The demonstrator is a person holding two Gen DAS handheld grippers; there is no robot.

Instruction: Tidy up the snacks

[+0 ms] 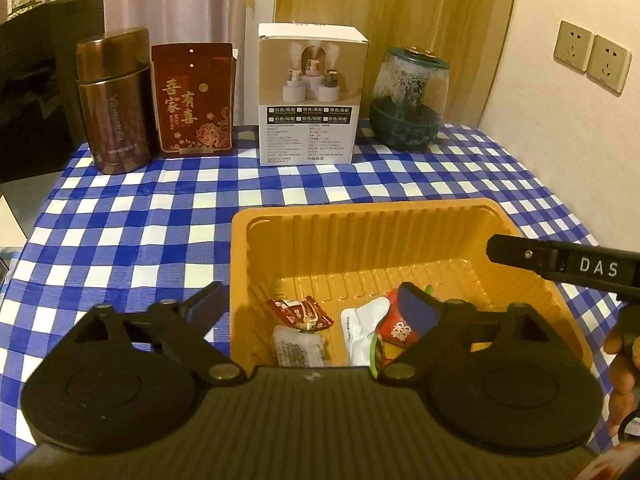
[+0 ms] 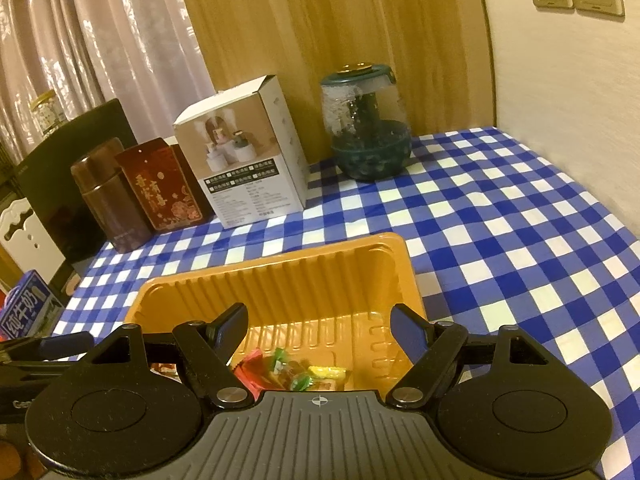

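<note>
An orange plastic tray [image 1: 360,236] sits on the blue-and-white checked cloth, with several wrapped snacks in its near end: a red packet [image 1: 298,312], a white packet [image 1: 298,346], another white one [image 1: 362,324] and a red one [image 1: 396,328]. My left gripper [image 1: 316,304] hangs open over that end with nothing between its fingers. The right gripper's finger [image 1: 560,260] reaches in over the tray's right rim. In the right wrist view the same tray [image 2: 280,276] holds red, green and yellow sweets [image 2: 292,372], and my right gripper [image 2: 320,324] stands open above them, holding nothing.
Along the back stand a brown canister [image 1: 114,108], a red gift box [image 1: 194,100], a white carton [image 1: 310,96] and a glass jar with a dark green base [image 1: 408,100]. A blue milk carton [image 2: 26,312] lies off the table's left. A wall with sockets [image 1: 590,56] is at right.
</note>
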